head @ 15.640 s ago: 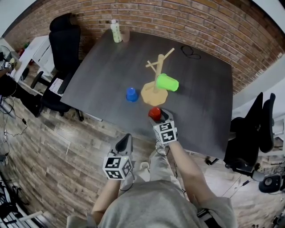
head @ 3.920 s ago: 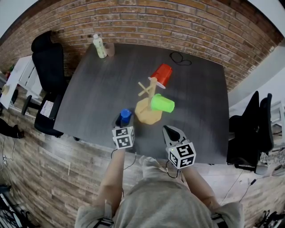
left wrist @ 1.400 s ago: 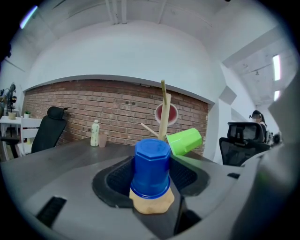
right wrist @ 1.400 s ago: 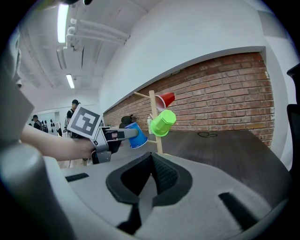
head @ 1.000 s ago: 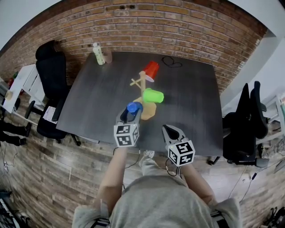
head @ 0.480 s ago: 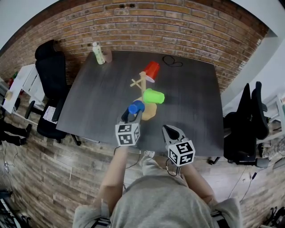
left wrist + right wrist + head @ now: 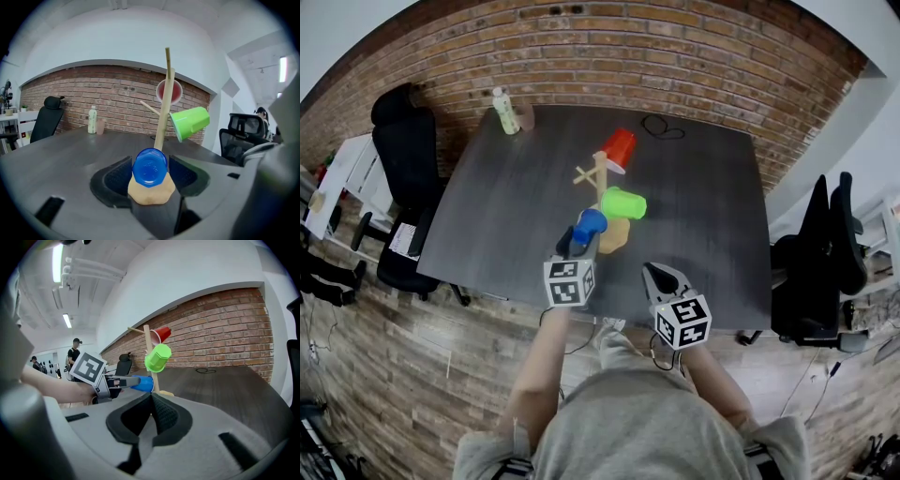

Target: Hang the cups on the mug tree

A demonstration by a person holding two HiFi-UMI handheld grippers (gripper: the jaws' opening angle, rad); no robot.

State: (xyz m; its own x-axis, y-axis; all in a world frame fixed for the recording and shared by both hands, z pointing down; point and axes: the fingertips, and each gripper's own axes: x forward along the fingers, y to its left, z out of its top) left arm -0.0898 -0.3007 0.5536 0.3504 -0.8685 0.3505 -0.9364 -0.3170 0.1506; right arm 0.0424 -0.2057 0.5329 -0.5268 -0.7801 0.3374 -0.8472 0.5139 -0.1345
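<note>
Head view: the left gripper [image 7: 579, 244] holds the blue cup [image 7: 589, 223] at its tip, just in front of the mug tree [image 7: 600, 178].

Left gripper view: its jaws squeeze the cup. The green cup [image 7: 190, 123] and red cup [image 7: 169, 91] hang ahead.

Right gripper view: the right gripper [image 7: 151, 398] is closed tight, holding nothing.

L gripper [image 7: 579, 241] jaws gripping; R gripper [image 7: 661, 277] jaws closed.

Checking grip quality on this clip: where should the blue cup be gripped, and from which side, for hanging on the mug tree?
Grip the blue cup across its round side wall near the closed base, coming from behind the base, as the left gripper does. The open mouth then faces the mug tree, free to slip over a peg.
</note>
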